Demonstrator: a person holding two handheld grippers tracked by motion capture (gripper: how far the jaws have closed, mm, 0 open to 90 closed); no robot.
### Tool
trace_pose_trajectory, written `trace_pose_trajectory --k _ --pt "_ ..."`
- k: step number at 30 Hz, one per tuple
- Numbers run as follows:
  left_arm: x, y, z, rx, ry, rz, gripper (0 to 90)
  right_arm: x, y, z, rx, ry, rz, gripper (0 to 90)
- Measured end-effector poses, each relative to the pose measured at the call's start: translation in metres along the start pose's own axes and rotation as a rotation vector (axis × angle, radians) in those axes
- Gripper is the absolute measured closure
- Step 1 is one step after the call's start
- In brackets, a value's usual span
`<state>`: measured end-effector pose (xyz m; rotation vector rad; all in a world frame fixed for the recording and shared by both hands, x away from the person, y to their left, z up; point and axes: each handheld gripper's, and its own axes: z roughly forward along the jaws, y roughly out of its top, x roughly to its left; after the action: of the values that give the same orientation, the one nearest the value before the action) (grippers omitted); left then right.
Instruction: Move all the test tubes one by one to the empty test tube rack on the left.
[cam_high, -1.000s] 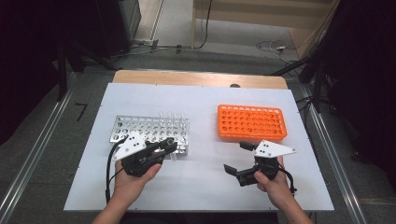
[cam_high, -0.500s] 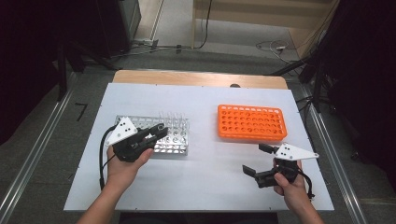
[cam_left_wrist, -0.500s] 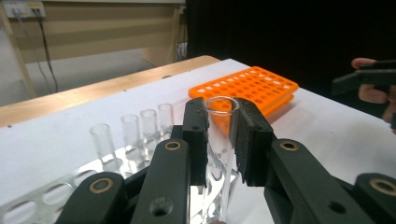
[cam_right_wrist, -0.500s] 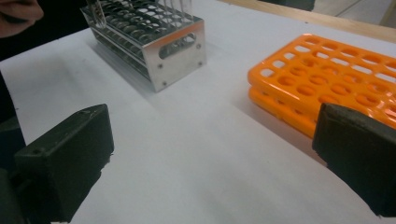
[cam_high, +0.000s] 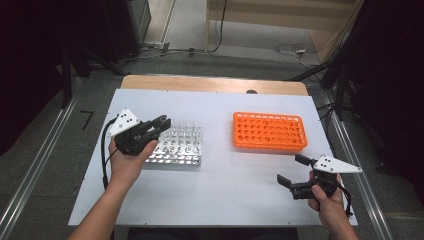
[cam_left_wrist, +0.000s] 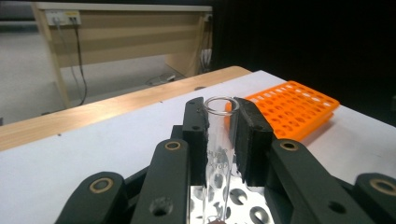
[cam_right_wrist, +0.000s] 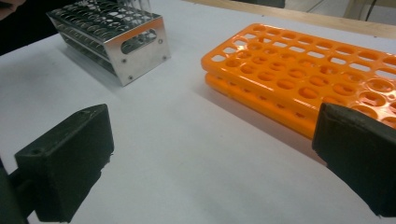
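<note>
Clear glass test tube (cam_left_wrist: 217, 149) stands upright between the two black pads of the left gripper (cam_left_wrist: 219, 108), clamped on both sides, its open rim level with the pad tips and its lower end just above the holes of the shiny metal tube rack (cam_high: 179, 145). From the high view the left gripper (cam_high: 161, 121) sits over the rack's left end, in the left half of the white table (cam_high: 225, 180), nearer the far edge than the near one; the tube itself is too thin to make out there. The metal rack (cam_right_wrist: 112, 37) still holds more clear tubes, blurry. A flat orange plastic rack (cam_high: 269, 131) full of round holes lies in the right half of the table, well apart from the metal one, bare white surface between them. Right gripper (cam_high: 291, 170) hangs near the near right corner, jaws spread wide, nothing between the pads (cam_right_wrist: 70, 163), pointed toward the orange rack (cam_right_wrist: 299, 70). Nothing stands between the held tube and the orange rack.
</note>
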<state>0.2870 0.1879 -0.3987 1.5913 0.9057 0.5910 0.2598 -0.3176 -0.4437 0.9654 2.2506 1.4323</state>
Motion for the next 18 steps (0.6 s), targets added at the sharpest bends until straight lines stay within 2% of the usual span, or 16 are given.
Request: trace_pose_trajectory --k 4,6,12,18 --pt "0.008 0.003 0.007 -0.004 0.023 -0.001 75.9 -0.007 -0.002 -0.002 -0.003 -0.013 0.018 0.0" --pt "0.012 0.003 0.011 -0.011 0.047 -0.003 75.9 -0.009 -0.003 -0.002 -0.005 -0.018 0.025 0.0" --pt "0.022 0.001 0.023 -0.018 0.099 -0.014 75.9 -0.009 -0.004 -0.002 -0.008 -0.016 0.026 0.0" --pt "0.028 -0.004 0.033 0.002 0.119 -0.012 75.9 -0.010 -0.005 -0.002 -0.005 -0.017 0.027 0.0"
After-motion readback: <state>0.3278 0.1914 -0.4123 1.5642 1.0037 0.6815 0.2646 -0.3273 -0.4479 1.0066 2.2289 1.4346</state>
